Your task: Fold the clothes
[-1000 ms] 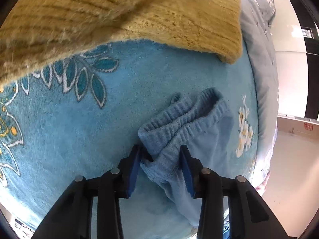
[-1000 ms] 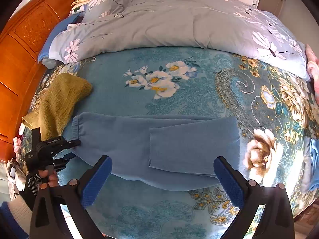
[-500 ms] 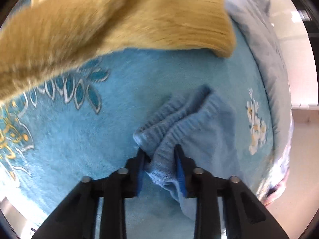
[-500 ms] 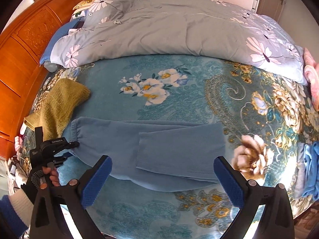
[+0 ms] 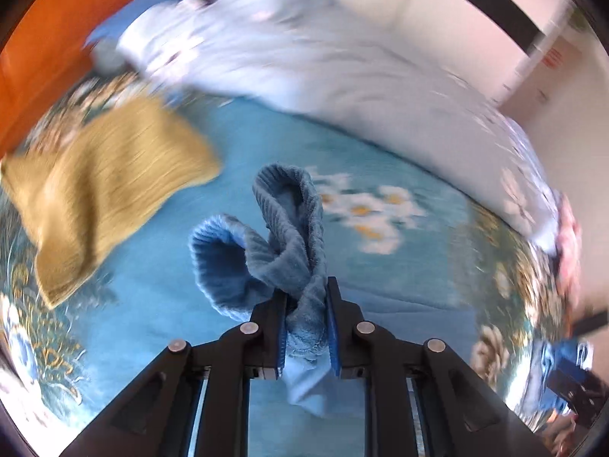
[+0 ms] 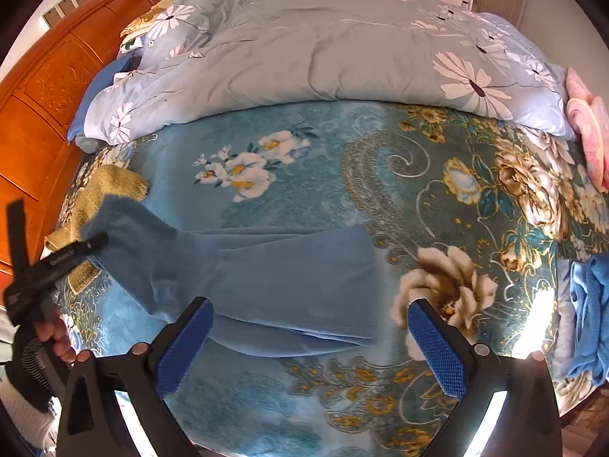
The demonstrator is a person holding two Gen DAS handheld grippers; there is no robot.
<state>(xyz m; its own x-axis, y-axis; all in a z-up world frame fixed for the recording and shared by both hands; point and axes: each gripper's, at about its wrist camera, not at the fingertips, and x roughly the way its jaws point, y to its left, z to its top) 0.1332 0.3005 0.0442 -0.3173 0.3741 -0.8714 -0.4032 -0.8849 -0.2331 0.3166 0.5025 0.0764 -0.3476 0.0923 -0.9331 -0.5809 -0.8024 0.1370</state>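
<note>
Since a second ago, the left wrist view has swung from a close look at the bedspread to a wide, blurred sweep of the bed, and the ribbed waistband of the blue trousers [image 5: 283, 236], which lay bunched on the blanket, now hangs lifted in front of the camera. In that view the left claw [image 5: 306, 327] is closing, its blue pads pinching a twisted fold of the waistband, with one loop standing up and another curling off to the left above the blue floral blanket [image 5: 160, 304]; the mustard knit garment [image 5: 110, 186] lies well apart at the upper left. In the right wrist view the right claw [image 6: 310, 346] hangs spread wide with nothing between its pads, above the near edge of the trousers, whose legs lie flat across the blanket while the left end rises toward the left claw. A grey flowered duvet [image 6: 323, 49] is heaped behind, against the wooden headboard [image 6: 49, 87]. The risk from here is that the pinch holds only a twisted fold, so the layers may slip or carry over uneven; with the right claw holding nothing, the legs could drag and wrinkle.
</note>
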